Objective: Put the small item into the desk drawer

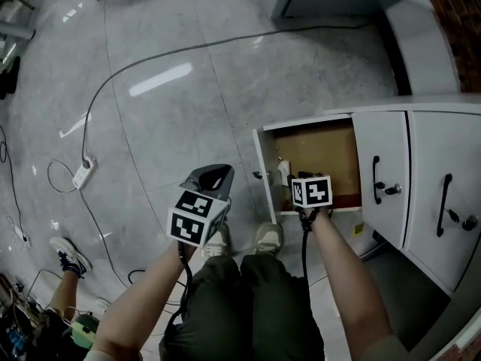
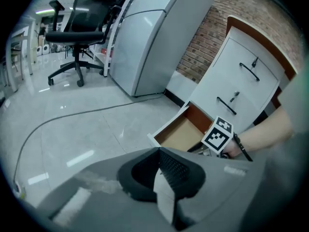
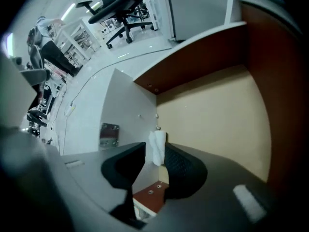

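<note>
The desk drawer (image 1: pixel 264 173) stands pulled out, and its pale wooden floor (image 3: pixel 212 120) is bare. My right gripper (image 1: pixel 297 183) reaches into it near the front left corner. In the right gripper view my right gripper (image 3: pixel 155 153) is shut on the small white item (image 3: pixel 158 146), a little upright roll held above the drawer's corner. That item (image 1: pixel 283 170) shows in the head view just ahead of the marker cube. My left gripper (image 1: pixel 210 177) hangs over the floor left of the drawer, shut and with nothing in it (image 2: pixel 161 178). From there the open drawer (image 2: pixel 178 129) lies ahead to the right.
White cabinet doors with black handles (image 1: pixel 376 179) (image 1: pixel 445 201) stand right of the drawer. My feet (image 1: pixel 269 238) rest just below it. A cable (image 1: pixel 113 81) and a power strip (image 1: pixel 83 174) lie on the tiled floor at left. An office chair (image 2: pixel 77 28) and a grey cabinet (image 2: pixel 145 37) stand farther off.
</note>
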Demonstrator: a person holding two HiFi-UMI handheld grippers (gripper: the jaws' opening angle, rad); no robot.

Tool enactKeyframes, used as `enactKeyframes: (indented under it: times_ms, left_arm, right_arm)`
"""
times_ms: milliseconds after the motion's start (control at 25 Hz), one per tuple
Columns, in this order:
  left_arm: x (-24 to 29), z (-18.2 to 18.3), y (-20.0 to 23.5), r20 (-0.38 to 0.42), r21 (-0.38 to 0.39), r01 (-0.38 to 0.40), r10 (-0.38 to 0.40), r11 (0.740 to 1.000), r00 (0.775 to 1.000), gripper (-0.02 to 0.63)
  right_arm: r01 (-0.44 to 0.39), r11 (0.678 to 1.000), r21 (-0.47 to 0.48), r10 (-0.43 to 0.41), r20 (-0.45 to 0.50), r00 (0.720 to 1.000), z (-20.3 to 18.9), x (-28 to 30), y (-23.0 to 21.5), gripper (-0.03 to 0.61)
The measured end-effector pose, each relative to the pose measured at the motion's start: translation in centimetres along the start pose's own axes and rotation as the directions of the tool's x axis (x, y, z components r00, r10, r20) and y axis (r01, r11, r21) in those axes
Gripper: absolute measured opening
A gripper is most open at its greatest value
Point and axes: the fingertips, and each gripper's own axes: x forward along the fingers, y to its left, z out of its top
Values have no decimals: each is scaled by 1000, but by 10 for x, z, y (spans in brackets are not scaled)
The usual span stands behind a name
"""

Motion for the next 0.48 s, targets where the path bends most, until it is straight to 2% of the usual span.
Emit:
enactKeyframes:
  times_ms: [240,480]
  left_arm:
    - [-66,34,-29,8,56,-19,18,998,1000,3]
    - [-134,72,-72,29,143,-22,18,989,999,3]
  right_arm:
    - [-24,999,39,21,76,997,15,-91,31,103]
    - [-53,998,18,48,198,979,41,-207,64,69]
